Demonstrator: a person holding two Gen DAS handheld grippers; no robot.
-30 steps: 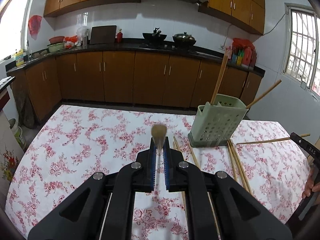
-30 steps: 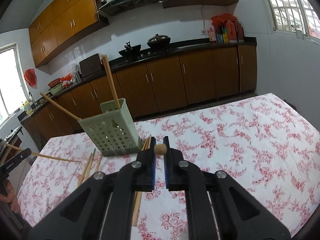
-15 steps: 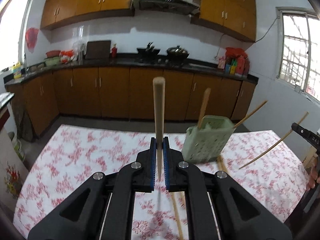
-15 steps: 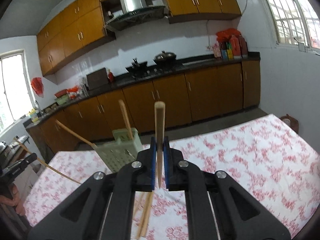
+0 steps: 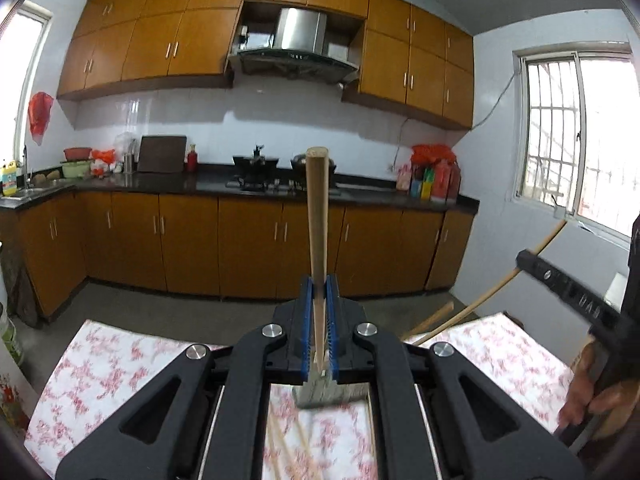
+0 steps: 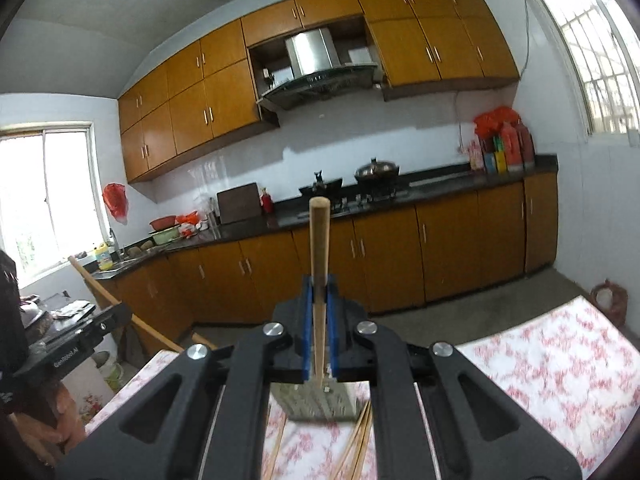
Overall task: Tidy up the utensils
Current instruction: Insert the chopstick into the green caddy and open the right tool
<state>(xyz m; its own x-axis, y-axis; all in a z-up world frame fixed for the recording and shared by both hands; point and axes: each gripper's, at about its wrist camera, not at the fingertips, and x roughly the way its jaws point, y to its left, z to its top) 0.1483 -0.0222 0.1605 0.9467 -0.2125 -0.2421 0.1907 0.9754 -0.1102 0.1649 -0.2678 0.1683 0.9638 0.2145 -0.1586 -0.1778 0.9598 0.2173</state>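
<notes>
Above the flowered tablecloth (image 5: 120, 364), both grippers clamp one chopstick each, tips up.

Left gripper (image 5: 319, 312) is pinched tight on a chopstick (image 5: 317, 216); right gripper (image 6: 319, 312) is pinched on another chopstick (image 6: 319, 248). Both stand near-vertical, probably for dropping end-first into the green holder (image 6: 316, 404), which sits on the table just below the jaws. Loose chopsticks (image 6: 360, 436) lie beside the holder, not yet sorted.

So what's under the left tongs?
The green utensil holder on the flowered tablecloth, loose chopsticks beside it. The tongs cover its top, so its contents stay hidden.
</notes>
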